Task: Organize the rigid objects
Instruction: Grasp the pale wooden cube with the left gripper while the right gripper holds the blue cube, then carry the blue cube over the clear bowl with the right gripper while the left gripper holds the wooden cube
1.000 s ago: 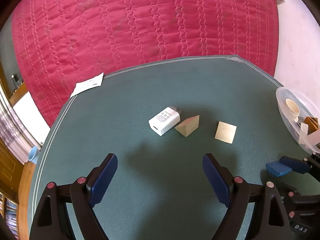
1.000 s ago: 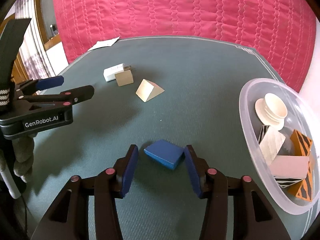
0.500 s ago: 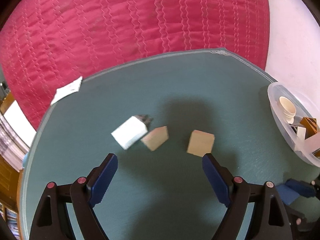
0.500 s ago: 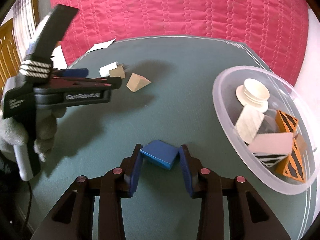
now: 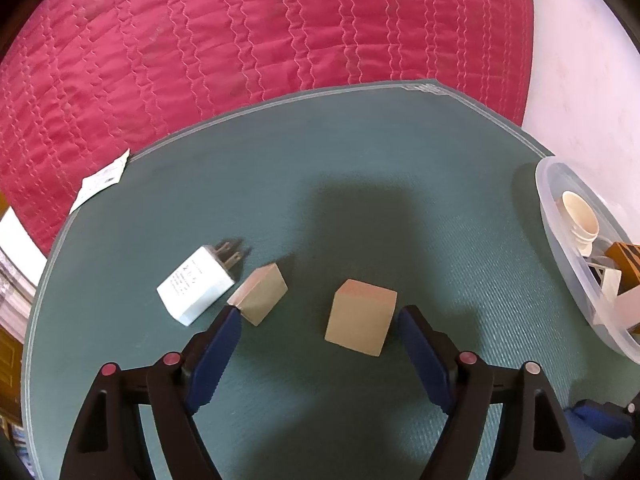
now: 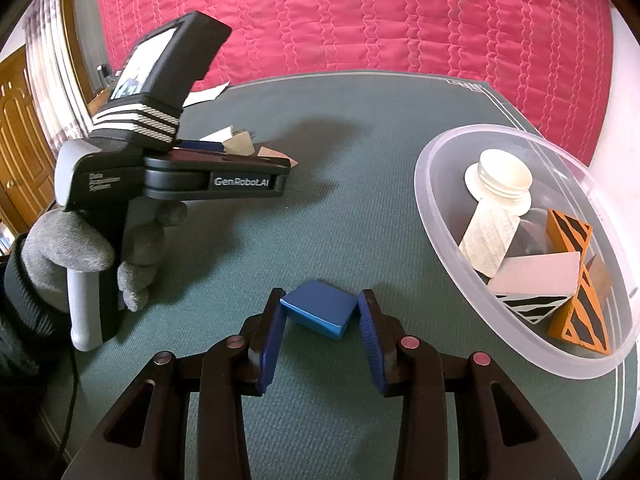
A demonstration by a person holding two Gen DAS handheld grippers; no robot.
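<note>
In the left wrist view my left gripper is open, its jaws on either side of a tan wooden block on the green table. A second tan block and a white plug adapter lie just left of it. In the right wrist view my right gripper is shut on a flat blue block, low over the table. The left gripper's body shows at the left of that view.
A clear plastic bowl at the right holds a white cap, striped orange and pale blocks; it also shows in the left wrist view. A paper slip lies at the table's far left edge. A red quilt hangs behind.
My left gripper moved forward and down until its jaws straddle the tan block. My right gripper closed on the blue block and shifted toward the bowl.
</note>
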